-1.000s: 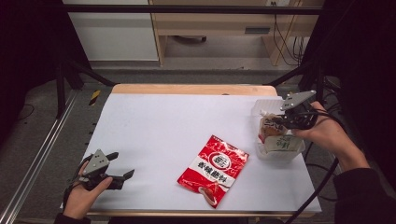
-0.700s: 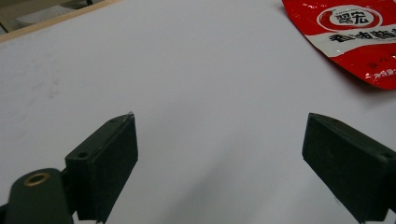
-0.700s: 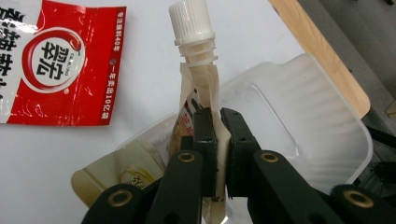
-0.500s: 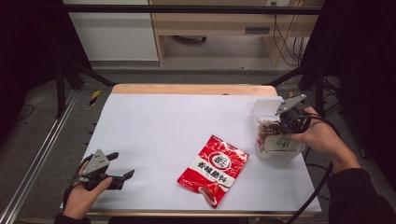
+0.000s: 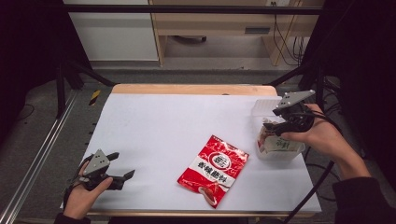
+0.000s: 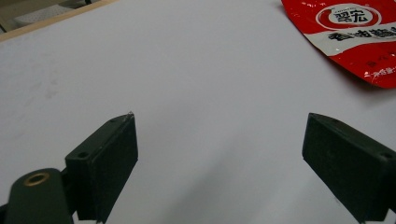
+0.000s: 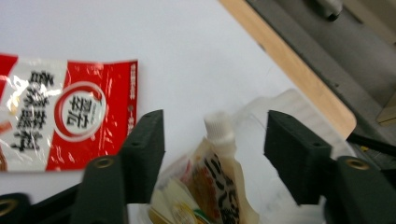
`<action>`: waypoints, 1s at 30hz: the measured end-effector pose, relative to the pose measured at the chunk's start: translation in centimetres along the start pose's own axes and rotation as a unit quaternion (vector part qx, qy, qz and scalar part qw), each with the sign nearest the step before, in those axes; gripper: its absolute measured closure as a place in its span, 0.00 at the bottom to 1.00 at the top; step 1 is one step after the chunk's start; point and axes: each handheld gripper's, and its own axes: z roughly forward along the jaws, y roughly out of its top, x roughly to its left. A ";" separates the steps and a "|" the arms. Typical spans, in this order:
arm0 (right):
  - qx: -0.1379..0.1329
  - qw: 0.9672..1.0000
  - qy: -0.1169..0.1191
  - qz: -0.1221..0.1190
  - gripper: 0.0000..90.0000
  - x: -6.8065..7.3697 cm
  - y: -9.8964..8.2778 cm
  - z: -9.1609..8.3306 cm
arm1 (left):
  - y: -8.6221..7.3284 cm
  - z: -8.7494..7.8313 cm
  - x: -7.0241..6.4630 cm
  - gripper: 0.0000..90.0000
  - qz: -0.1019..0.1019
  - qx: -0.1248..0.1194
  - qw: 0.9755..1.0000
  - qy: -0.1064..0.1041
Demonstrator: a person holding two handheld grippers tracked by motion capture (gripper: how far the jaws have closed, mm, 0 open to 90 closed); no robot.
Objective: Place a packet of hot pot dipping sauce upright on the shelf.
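White-topped bench (image 5: pixel 177 126) w/ wooden far edge, dark frame around. Clear tub (image 5: pixel 280 151) sits at bench's right side, holding a spouted sauce pouch (image 7: pixel 219 182) upright among other packets. Right gripper (image 7: pixel 215 135) hangs just above it; jaws have just been opening, now wide either side of the pouch cap, pads clear of it — judged a release after drop-in. Red snack bag (image 5: pixel 214 169) lies flat mid-bench, likely next item. Left gripper (image 5: pixel 122 169) rests near front-left edge, jaws wide, nothing between them.

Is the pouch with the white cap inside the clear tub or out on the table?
Inside. The pouch stands in the clear tub, white cap up, between the right gripper's open jaws.
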 end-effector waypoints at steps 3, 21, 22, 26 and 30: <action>-0.017 0.999 -0.025 0.017 0.32 1.6 1.6 -0.8 | 0.0 0.0 0.0 0.11 0.001 0.001 1.000 0.000; -0.037 0.998 -0.024 0.033 0.20 7.3 3.7 0.7 | 0.0 0.0 0.0 0.11 0.007 0.004 1.000 0.000; -0.037 0.998 -0.024 0.033 0.20 7.3 3.7 0.7 | 0.0 0.0 0.0 0.11 0.007 0.004 1.000 0.000; -0.038 0.998 -0.017 0.041 0.18 8.3 3.6 1.5 | 0.0 0.0 0.0 0.11 0.006 0.006 1.000 0.001; -0.036 0.998 -0.008 0.042 0.17 9.3 3.2 2.5 | 0.0 0.1 -0.1 0.11 0.008 0.008 1.000 0.000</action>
